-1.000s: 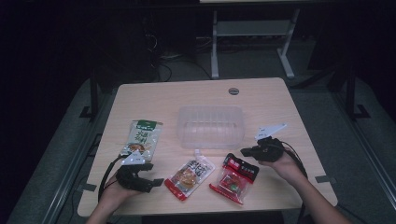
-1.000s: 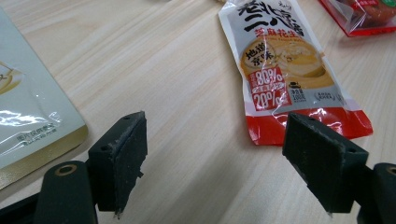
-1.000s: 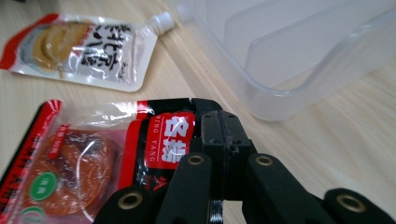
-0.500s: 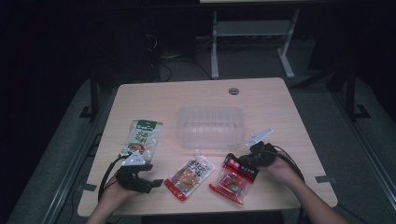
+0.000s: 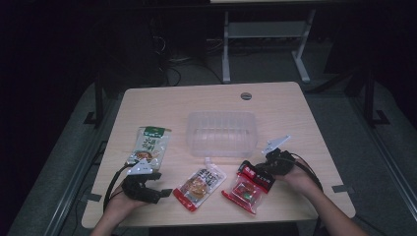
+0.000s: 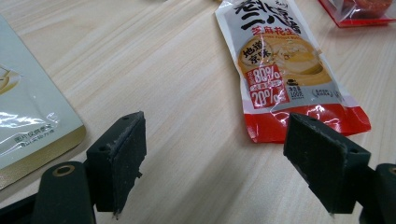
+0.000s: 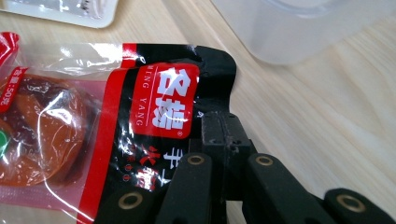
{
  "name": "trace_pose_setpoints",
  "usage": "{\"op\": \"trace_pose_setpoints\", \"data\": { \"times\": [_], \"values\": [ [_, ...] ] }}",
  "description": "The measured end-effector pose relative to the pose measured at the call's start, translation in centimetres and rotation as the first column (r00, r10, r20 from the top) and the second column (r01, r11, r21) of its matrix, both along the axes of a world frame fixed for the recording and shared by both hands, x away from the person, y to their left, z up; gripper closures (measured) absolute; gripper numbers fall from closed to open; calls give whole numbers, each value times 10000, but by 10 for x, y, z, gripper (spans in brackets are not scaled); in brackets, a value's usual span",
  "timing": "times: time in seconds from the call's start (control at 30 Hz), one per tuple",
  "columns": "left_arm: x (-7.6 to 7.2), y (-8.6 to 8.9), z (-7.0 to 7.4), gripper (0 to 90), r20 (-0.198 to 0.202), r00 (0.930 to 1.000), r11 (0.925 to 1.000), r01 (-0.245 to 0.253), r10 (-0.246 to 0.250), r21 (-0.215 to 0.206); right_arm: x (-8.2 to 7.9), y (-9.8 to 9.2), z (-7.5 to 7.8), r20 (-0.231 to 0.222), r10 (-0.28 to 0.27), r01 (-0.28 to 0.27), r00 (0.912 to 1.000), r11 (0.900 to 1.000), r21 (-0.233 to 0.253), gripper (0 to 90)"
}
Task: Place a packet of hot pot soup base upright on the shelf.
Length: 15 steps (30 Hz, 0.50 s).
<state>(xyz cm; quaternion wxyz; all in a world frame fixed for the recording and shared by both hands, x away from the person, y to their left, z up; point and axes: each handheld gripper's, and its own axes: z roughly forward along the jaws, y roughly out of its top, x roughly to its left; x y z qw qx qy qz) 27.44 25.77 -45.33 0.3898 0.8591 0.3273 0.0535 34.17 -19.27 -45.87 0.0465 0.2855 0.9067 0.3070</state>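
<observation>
The right gripper (image 7: 227, 135) has its jaws pressed together on the black top edge of the red snack packet (image 7: 93, 135), pinching the corner nearest the clear plastic container (image 5: 222, 132). The packet lies flat at the table's near right, its long axis running from that pinched far-right corner down toward the near left, so a lift would probably swing it up toward the container just beyond. The left gripper (image 6: 224, 163), jaws wide apart and holding nothing, rests low at the near left, facing the sesame sauce pouch (image 6: 280, 70), with the green-topped packet (image 5: 149, 146) farther off.
</observation>
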Motion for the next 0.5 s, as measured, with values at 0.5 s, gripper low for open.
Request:
{"op": "trace_pose_setpoints", "data": {
  "times": [0.5],
  "values": [
    [-1,0,1,207,-13,10000,10000,-32,32,-31,5,-31,1,-246,-977,974,9949,9952,-112,899]
  ]
}}
